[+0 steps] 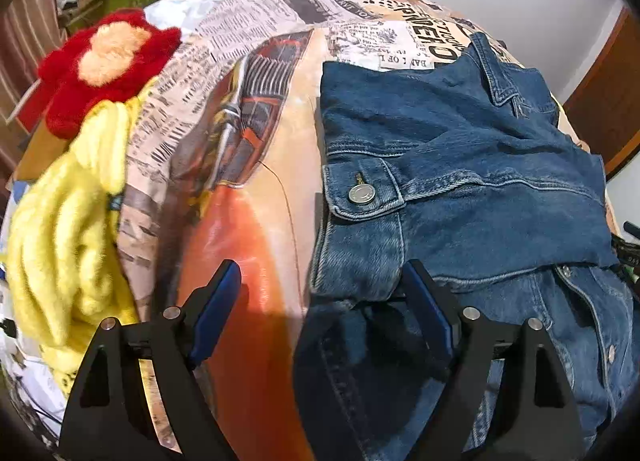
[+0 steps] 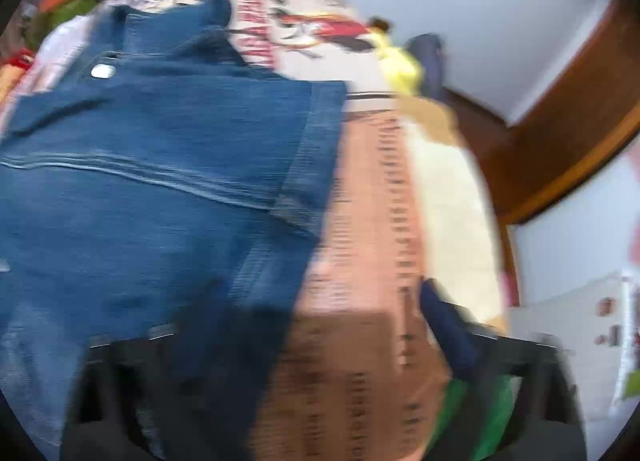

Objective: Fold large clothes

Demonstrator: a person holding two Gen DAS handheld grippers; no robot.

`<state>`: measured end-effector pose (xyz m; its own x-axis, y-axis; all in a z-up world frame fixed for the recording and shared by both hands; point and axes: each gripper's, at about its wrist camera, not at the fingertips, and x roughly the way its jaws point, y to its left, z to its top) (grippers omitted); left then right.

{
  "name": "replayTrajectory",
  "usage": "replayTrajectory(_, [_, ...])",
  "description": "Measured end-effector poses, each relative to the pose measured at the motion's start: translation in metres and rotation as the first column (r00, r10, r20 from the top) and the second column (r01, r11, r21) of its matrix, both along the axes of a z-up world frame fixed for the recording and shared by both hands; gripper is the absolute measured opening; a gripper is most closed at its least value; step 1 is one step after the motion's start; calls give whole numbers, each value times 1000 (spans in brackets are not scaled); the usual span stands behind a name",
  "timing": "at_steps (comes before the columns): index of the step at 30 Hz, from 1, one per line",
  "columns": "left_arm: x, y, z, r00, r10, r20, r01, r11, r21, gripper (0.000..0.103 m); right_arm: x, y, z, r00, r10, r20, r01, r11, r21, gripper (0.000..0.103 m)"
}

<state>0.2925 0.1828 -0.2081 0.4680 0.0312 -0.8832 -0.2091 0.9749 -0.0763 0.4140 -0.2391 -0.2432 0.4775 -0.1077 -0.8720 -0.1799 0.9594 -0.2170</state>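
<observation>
Blue denim jacket, partly folded, fills the right half of the left wrist view and lies on a printed bedspread with newspaper and car motifs; a buttoned cuff rests near the frame's centre. The left gripper stands at the lower edge with its fingers spread wide: one blue-padded finger over the orange print, the other just at the jacket's lower fold, with nothing between them. A yellow knit garment occupies the lower left of the frame, a red plush item the upper left. The right wrist view is blurred: the denim jacket covers its left half, the bedspread its centre. The right gripper appears at the lower edge, fingers set wide apart, the left one over denim; whether it touches cannot be told.
</observation>
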Motion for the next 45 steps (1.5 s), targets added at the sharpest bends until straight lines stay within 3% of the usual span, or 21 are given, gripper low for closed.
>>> replayTrajectory(3, [1, -5, 5, 1000, -14, -3, 14, 997, 71, 83, 2, -17, 0, 997, -31, -70, 38, 994, 105, 99])
replayTrajectory(6, [5, -5, 13, 1000, -20, 14, 19, 996, 88, 83, 4, -27, 5, 993, -57, -103, 73, 984, 160, 99])
replayTrajectory(16, [48, 6, 51, 994, -10, 108, -3, 992, 123, 84, 22, -27, 63, 998, -60, -29, 66, 928, 366, 99])
replayTrajectory(22, [100, 21, 45, 996, -21, 87, 17, 999, 52, 88, 59, -18, 71, 998, -48, -47, 64, 891, 449, 99])
replayTrajectory(29, [154, 38, -8, 998, -51, -35, 46, 989, -140, 85, 105, -26, 26, 982, -86, -170, 161, 849, 504, 96])
replayTrajectory(31, [165, 42, -24, 996, -72, -51, 58, 972, -227, 82, 115, -30, 12, 973, -98, -207, 196, 826, 528, 79])
replayTrajectory(34, [176, 46, -41, 995, -81, -59, 57, 941, -333, 72, 129, -34, -11, 956, -97, -278, 245, 784, 571, 60])
replayTrajectory(35, [179, 46, -44, 995, -73, -62, 48, 940, -338, 67, 132, -34, -15, 956, -99, -276, 249, 773, 584, 56])
replayTrajectory(36, [183, 47, -48, 996, -58, -66, 33, 944, -329, 54, 133, -34, -16, 958, -101, -268, 245, 771, 587, 41])
replayTrajectory(39, [189, 47, -50, 998, -18, -53, 1, 954, -301, 18, 139, -31, -15, 964, -115, -238, 237, 778, 582, 24])
replayTrajectory(41, [190, 40, -45, 1000, -4, -19, -1, 966, -257, 12, 143, -28, -13, 969, -139, -204, 234, 782, 578, 20])
replayTrajectory(45, [185, 24, -21, 999, -8, 37, 10, 998, -56, 11, 158, -6, 5, 986, -120, -114, 162, 833, 529, 15])
